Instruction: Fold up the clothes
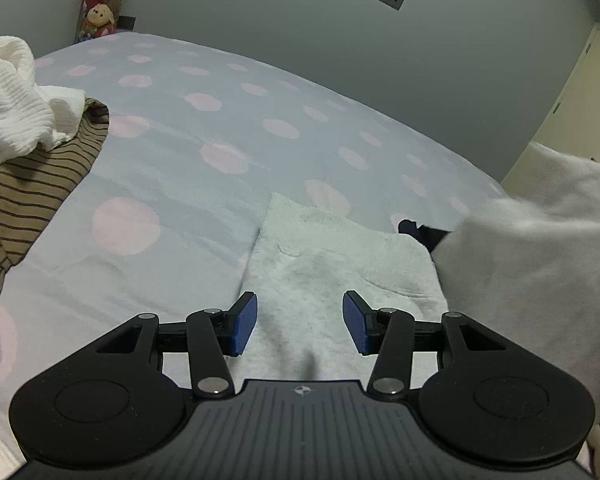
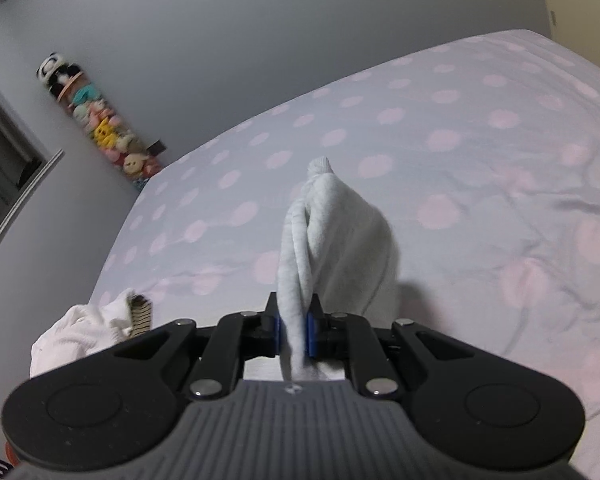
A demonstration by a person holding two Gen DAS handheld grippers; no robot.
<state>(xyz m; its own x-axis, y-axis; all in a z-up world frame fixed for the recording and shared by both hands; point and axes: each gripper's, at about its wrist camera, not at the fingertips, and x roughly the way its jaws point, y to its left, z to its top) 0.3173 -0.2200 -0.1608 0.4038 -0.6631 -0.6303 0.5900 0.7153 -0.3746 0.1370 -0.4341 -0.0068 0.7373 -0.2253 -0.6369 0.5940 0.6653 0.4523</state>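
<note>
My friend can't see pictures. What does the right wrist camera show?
The right gripper has its jaws clamped on a bunched pale grey garment, held above a bed sheet with pink dots. A white garment lies lower left, and stuffed toys stand against the wall.

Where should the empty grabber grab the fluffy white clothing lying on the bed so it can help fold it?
Probably the near left edge of the white garment, coming from the left side. That edge lies flat and bare on the spotted bedspread, so one finger could slip under it. The left gripper hangs open just above it, while the right gripper already pinches up the other part.
</note>
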